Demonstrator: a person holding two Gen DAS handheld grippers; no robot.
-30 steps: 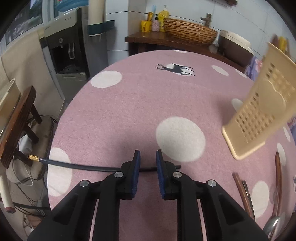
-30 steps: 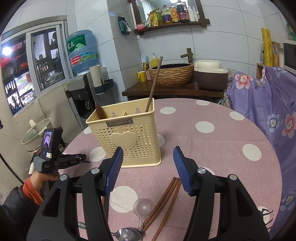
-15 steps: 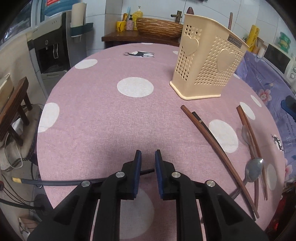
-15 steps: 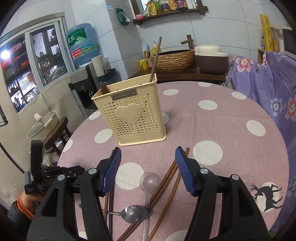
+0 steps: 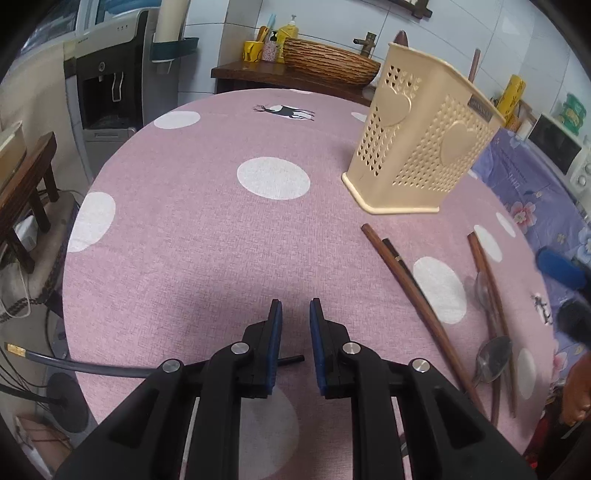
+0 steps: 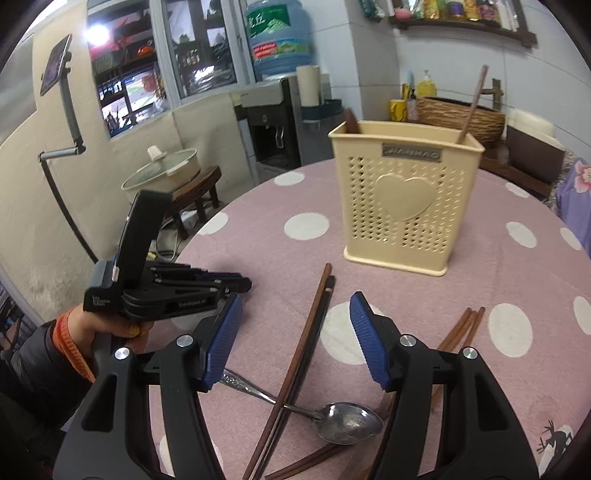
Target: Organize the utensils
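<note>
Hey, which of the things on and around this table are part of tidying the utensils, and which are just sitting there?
Part of the job:
- beige utensil holder
- brown chopsticks on the cloth
- metal spoon
- clear plastic spoon

Just lying about:
- wicker basket
- yellow mug
- lidded pot on the stool
- water dispenser

**Lighting and image quality, both wrist views**

Soft, even indoor light; my left gripper (image 5: 295,314) casts a faint shadow on the tablecloth (image 5: 207,236). A bright lamp (image 6: 96,34) flares at 10 o'clock. Fisheye bending and dark vignetting ring the edges; at 3 o'clock my right gripper (image 5: 563,269) blurs.
</note>
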